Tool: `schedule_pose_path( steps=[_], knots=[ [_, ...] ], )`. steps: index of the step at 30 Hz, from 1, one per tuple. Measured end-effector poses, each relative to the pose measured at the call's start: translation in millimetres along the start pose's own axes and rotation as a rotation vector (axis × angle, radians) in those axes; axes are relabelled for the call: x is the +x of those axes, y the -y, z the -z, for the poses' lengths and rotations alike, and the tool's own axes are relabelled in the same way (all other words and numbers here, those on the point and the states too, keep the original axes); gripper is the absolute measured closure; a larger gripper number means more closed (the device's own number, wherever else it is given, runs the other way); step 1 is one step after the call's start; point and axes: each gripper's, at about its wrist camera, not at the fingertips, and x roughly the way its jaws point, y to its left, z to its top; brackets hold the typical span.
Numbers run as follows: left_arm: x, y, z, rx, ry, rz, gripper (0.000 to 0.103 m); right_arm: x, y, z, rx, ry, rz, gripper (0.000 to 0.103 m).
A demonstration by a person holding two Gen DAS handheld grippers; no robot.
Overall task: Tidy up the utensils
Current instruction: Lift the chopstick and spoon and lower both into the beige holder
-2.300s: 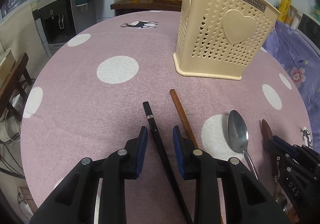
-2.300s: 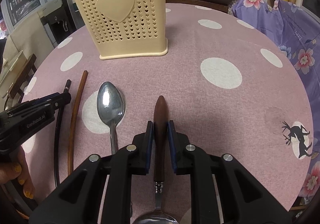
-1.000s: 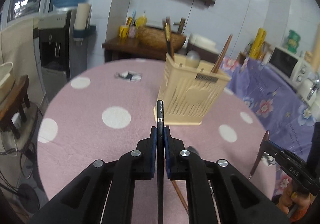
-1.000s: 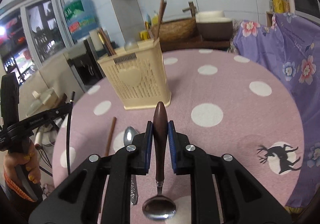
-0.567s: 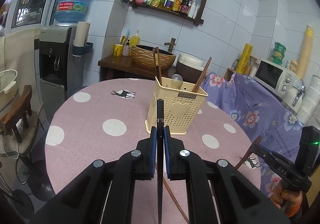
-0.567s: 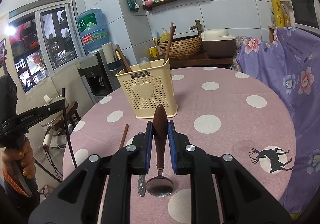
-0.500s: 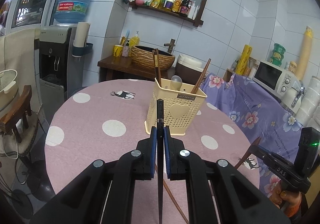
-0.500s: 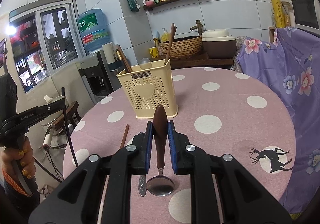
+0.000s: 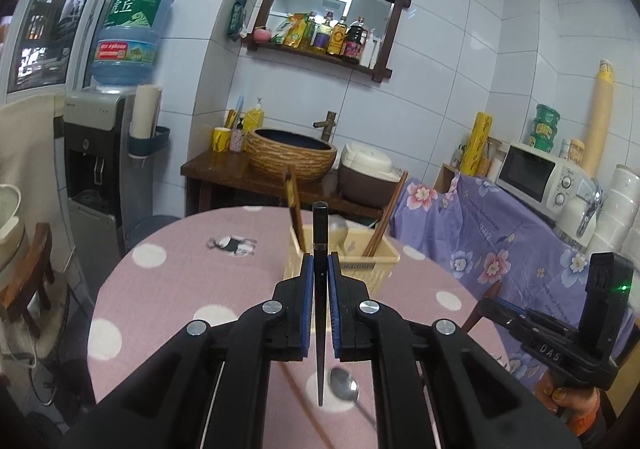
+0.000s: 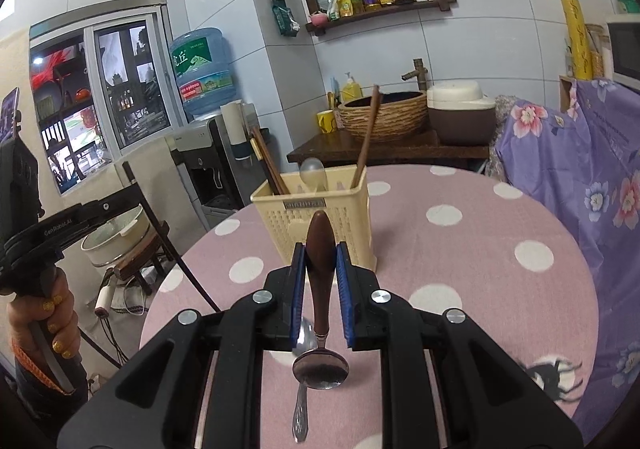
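Holding a black chopstick (image 9: 320, 289) in my left tongs (image 9: 320, 281), I have the blue pads pressed narrow against its shaft, its thick end poking out ahead and its thin tip hanging below, clear of the table (image 9: 168, 289). My right tongs (image 10: 321, 277) are clamped on the brown wooden handle of a spoon (image 10: 320, 365), whose steel bowl dangles beneath the fingers in the air. Ahead of both stands the cream utensil basket (image 10: 320, 221) on the pink dotted cloth, already carrying a brown chopstick (image 10: 366, 137) leaning upright, a pair of dark sticks (image 10: 268, 165) at its far left corner and a rounded spoon bowl (image 10: 313, 171). On the table below me lies a steel spoon (image 9: 344, 389) flat on a white dot, with a thin brown stick (image 9: 300, 405) beside it. In the left view my other hand (image 9: 568, 405) shows at the lower right edge, gripping its handle
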Motion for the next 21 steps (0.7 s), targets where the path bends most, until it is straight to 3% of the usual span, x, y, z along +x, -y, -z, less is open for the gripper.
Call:
schedule_pose_path(
  steps=[7, 12, 16, 21],
  knots=[
    [18, 17, -87, 0.016, 0.078, 0.043, 0.095, 24, -21, -92, -0.059, 0.078, 0.010, 0.087],
    [37, 29, -129, 0.028, 0.139, 0.013, 0.095, 49, -32, -142, -0.090, 0.142, 0.056, 0.087],
    [64, 31, -129, 0.035, 0.137, -0.024, 0.095, 77, -28, -145, -0.087, 0.127, 0.094, 0.087],
    [96, 20, -97, 0.026, 0.075, -0.061, 0.095, 105, -16, -116, -0.074, 0.084, 0.127, 0.087]
  ],
)
